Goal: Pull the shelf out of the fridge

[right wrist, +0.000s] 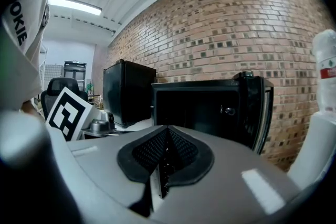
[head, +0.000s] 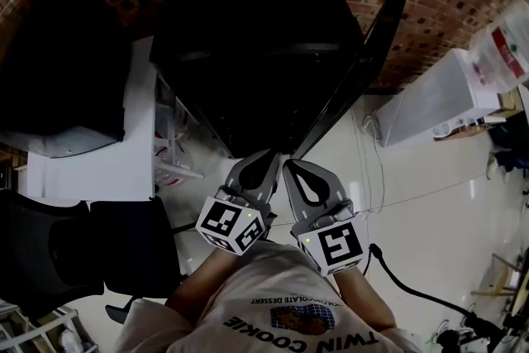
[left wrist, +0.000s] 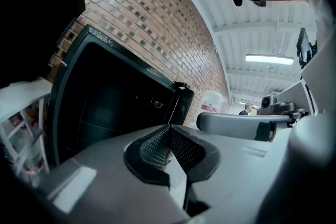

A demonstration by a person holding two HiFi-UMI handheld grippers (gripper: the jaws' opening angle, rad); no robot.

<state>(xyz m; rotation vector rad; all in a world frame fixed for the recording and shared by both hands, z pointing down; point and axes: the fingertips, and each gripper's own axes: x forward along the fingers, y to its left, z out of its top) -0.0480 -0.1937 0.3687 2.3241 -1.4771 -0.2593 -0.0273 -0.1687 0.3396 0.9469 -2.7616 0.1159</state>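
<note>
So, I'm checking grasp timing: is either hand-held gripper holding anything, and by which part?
Nothing is held. The left hand-held gripper and right hand-held gripper are both shut and empty, short of the open fridge.

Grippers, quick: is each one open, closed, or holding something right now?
Left gripper: closed, nothing held.
Right gripper: closed, nothing held.
</note>
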